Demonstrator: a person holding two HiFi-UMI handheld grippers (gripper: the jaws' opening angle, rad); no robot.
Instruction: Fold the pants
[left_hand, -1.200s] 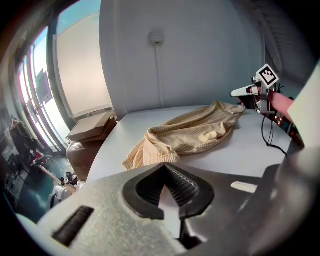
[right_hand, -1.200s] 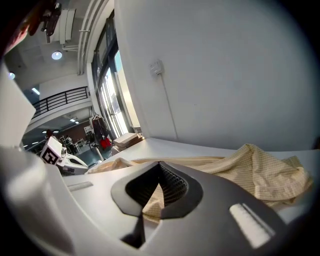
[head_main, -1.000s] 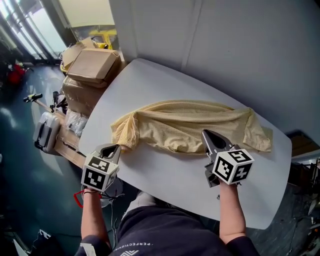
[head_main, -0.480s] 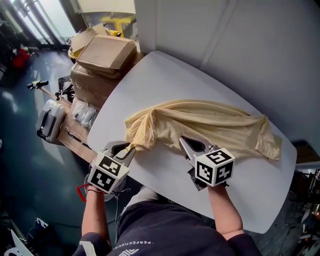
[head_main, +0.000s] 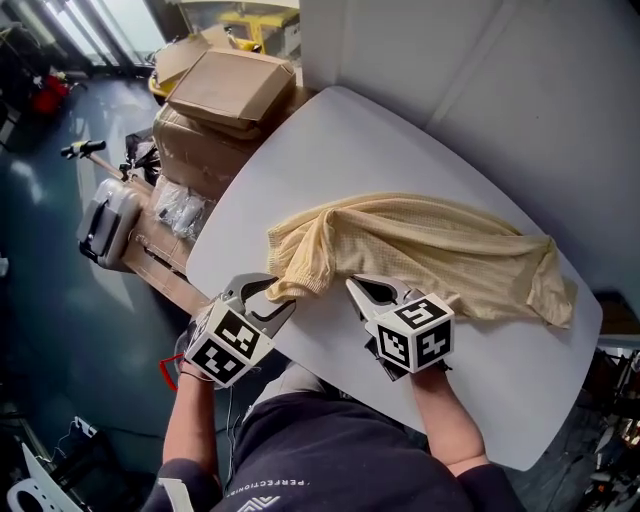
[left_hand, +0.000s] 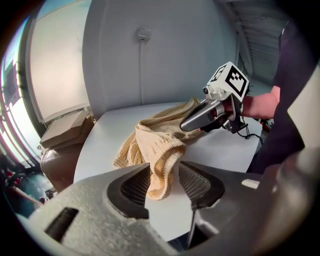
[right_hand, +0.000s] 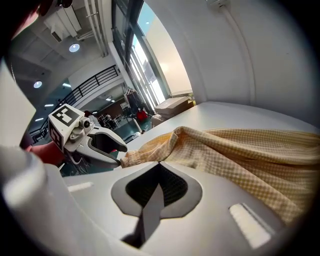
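Yellow waffle-knit pants (head_main: 430, 250) lie spread across the white table (head_main: 330, 140), bunched at their left end. My left gripper (head_main: 268, 297) is open at the table's near-left edge. Its jaws have just been opening, and the ribbed cuff (left_hand: 162, 172) hangs loose between the pads. My right gripper (head_main: 357, 289) is shut, pinching the near edge of the pants at its tips (right_hand: 159, 165). It sits just right of the left gripper. In the left gripper view the right gripper (left_hand: 192, 120) points at the fabric (left_hand: 155, 145).
Cardboard boxes (head_main: 235, 90) are stacked past the table's far-left edge, with a grey case (head_main: 110, 220) on the floor beside them. A grey wall (head_main: 480, 90) runs close behind the table. The person's body stands at the near edge.
The right gripper slid left along the near edge of the pants, close to the left gripper. The left jaws went from shut on the cuff to open. The cuff end bunched up.
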